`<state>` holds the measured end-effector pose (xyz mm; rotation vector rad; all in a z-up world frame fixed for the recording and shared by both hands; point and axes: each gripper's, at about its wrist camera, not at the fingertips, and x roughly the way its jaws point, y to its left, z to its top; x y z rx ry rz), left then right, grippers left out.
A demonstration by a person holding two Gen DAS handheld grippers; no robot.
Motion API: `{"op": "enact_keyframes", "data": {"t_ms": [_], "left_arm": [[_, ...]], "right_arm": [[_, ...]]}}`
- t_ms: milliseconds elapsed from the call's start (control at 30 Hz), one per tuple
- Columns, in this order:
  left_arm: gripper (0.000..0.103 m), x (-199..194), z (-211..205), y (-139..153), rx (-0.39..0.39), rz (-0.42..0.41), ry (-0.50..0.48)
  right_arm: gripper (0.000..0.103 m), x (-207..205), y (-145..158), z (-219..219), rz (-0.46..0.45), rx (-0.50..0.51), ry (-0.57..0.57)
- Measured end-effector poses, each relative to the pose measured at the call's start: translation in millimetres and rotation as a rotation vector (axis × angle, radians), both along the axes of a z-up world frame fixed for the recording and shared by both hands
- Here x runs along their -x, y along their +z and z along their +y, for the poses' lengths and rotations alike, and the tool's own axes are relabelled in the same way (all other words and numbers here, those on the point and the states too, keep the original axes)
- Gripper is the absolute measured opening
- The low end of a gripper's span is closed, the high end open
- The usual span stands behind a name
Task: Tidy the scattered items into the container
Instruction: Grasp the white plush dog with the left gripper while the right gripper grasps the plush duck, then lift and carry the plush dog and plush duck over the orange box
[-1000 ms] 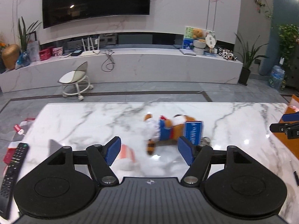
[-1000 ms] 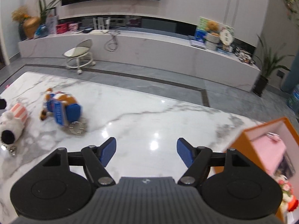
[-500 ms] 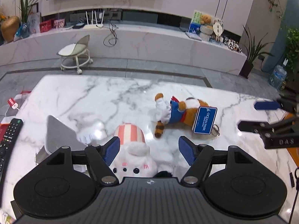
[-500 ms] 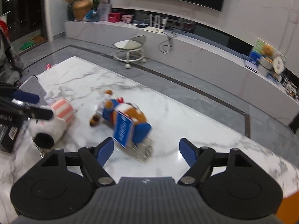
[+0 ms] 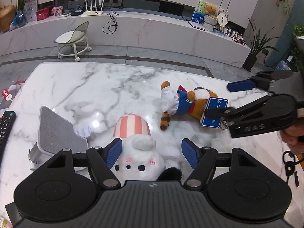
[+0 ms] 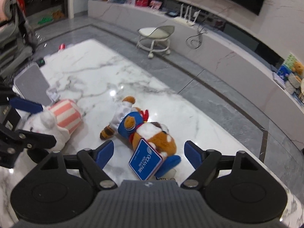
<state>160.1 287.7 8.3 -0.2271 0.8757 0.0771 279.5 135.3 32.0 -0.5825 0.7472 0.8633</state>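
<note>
White rabbit toy (image 5: 138,159) sits lower centre between wide-open left gripper (image 5: 152,153); close on its head squarely; right gripper (image 6: 149,153), equally wide, straddles bear toy (image 6: 152,134).

Left gripper (image 5: 152,152) now straddles the white plush (image 5: 138,157); right gripper (image 6: 148,152) closes in over the bear (image 6: 152,136), from 3 o'clock.

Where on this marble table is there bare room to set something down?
Bare marble spans the far half of the table, beyond the white plush and brown plush. The near left is crowded: grey stand, remote, left gripper. The right gripper straddles the brown plush.
</note>
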Motion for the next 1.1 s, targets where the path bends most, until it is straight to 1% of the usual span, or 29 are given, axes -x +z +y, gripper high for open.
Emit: {"op": "enact_keyframes", "data": {"t_ms": [67,167,267,367,533,567,600,633,667,800,833,900,933,1100], "left_arm": [[0.087,-2,1,-1,-0.003,-0.001,0.005],[0.091,-4,2,-3,-0.008,-0.003,0.012],[0.096,-7,3,-5,-0.013,-0.005,0.02],[0.097,-9,4,-7,-0.018,-0.007,0.027],[0.102,-15,2,-14,-0.071,0.008,0.04],[0.102,-16,1,-15,-0.085,0.013,0.037],[0.103,-17,0,-15,-0.099,0.018,0.035],[0.103,-17,-2,-16,-0.113,0.024,0.032],[0.103,-19,-3,-17,-0.131,0.032,0.03],[0.103,-22,-14,-22,-0.236,0.073,0.002],[0.1,-22,-16,-23,-0.26,0.08,-0.006],[0.089,-24,-18,-24,-0.297,0.091,-0.005],[0.077,-24,-17,-23,-0.306,0.095,-0.002],[0.074,-22,-9,-20,-0.291,0.104,0.003]], "right_arm": [[0.083,-5,-8,8,0.008,0.032,0.019],[0.083,-11,-19,19,0.019,0.074,0.04],[0.084,-15,-28,28,0.009,0.108,0.056],[0.086,-18,-34,33,-0.001,0.129,0.056],[0.084,-24,-47,38,0.019,0.154,0.052],[0.08,-24,-50,39,0.015,0.161,0.053],[0.079,-24,-51,39,0.009,0.163,0.052],[0.075,-24,-51,38,0.005,0.153,0.047],[0.068,-25,-51,38,0.001,0.151,0.039],[0.065,-28,-49,35,0.005,0.147,0.027],[0.063,-28,-49,35,0.003,0.149,0.03],[0.062,-27,-48,34,-0.004,0.154,0.034],[0.061,-27,-48,34,-0.004,0.154,0.032],[0.06,-25,-42,31,-0.01,0.148,0.022]]}}
